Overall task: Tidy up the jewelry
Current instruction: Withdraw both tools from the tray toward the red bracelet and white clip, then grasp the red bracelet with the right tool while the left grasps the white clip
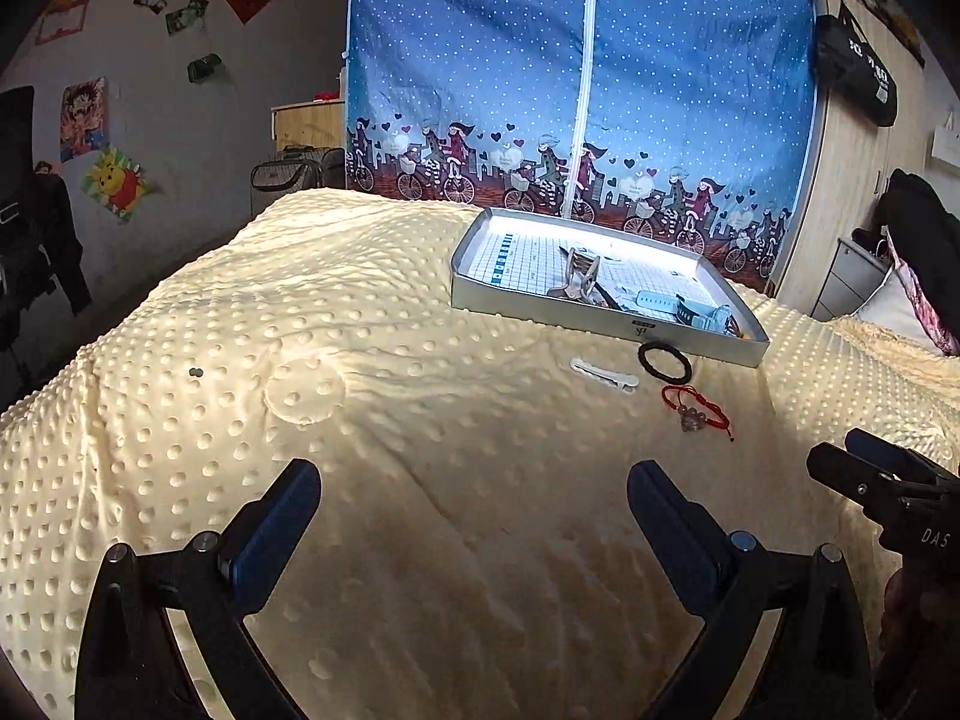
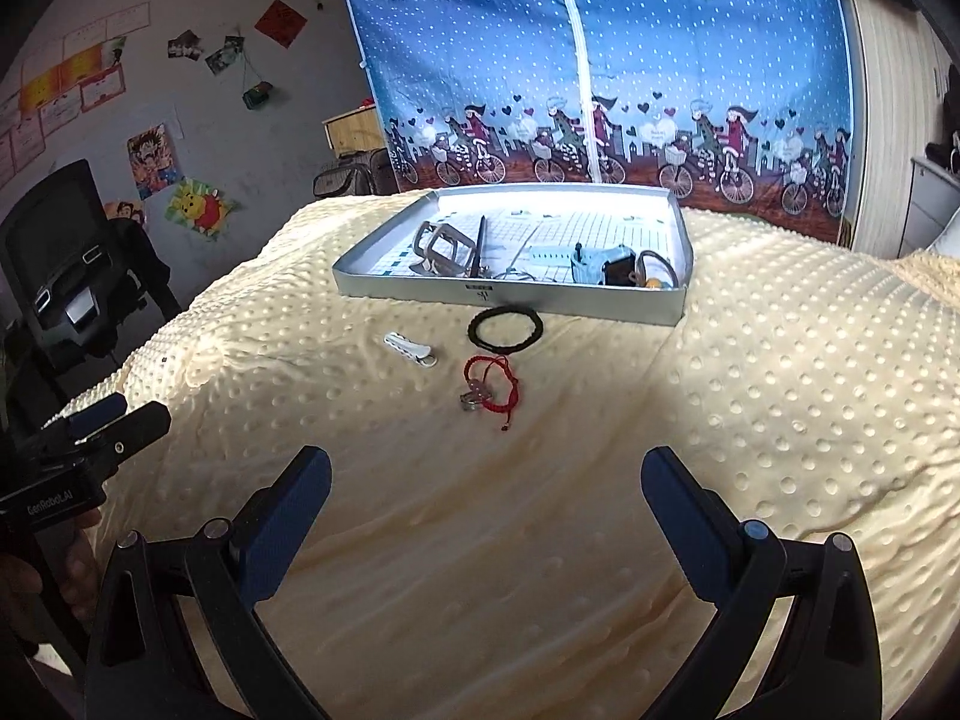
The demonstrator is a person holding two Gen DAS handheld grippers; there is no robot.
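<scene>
Three pieces lie loose on the cream dotted blanket (image 2: 600, 480): a white hair clip (image 2: 410, 349), a black bead bracelet (image 2: 506, 329) just before the tray and a red cord bracelet (image 2: 491, 387) nearest the camera. Behind sits a shallow silver tray (image 2: 510, 295) (a claw clip (image 2: 444, 252) and pale blue watch (image 2: 594, 264) inside). The left gripper (image 1: 474, 495) and right gripper (image 2: 486, 480) hover above the blanket, jaws spread wide, holding nothing.

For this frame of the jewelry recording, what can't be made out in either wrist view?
- Shallow silver metal tray: in the right wrist view its near wall hides the bases of the items inside.
- Pale blue item in the tray: the left wrist view is too small to identify it.
- Red cord bracelet: its silvery charm is too small to identify in either view.
- Right gripper: cut off by the left wrist view's right edge.
</scene>
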